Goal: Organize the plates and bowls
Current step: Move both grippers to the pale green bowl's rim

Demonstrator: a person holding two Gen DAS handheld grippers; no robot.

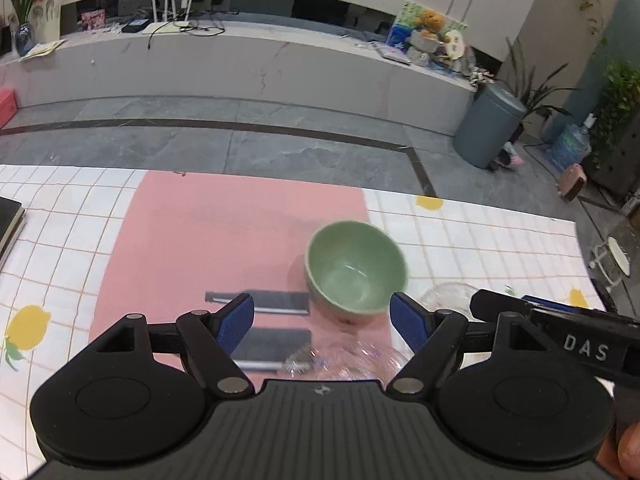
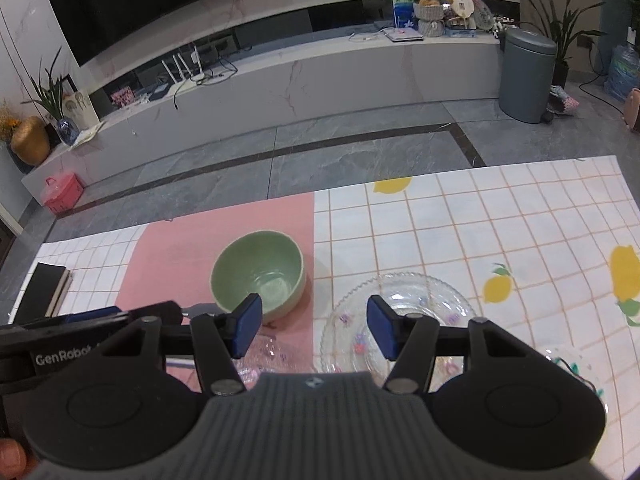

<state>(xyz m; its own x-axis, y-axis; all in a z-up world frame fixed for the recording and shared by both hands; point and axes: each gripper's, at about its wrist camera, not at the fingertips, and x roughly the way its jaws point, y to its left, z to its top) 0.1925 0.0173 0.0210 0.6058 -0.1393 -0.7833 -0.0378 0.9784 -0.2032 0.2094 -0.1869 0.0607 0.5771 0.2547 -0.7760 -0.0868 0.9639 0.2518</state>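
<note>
Both tongs, left [image 1: 322, 322] and right [image 2: 314, 326], stand open and empty. Approach the glass plate [image 2: 404, 312] carefully; clipping the green bowl [image 2: 258, 274] could tip it.

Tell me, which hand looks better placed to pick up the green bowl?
Probably the left. The green bowl sits just ahead, between the left gripper's open jaws. The right gripper is also open, but faces the clear glass plate, with the bowl off to its left.
</note>
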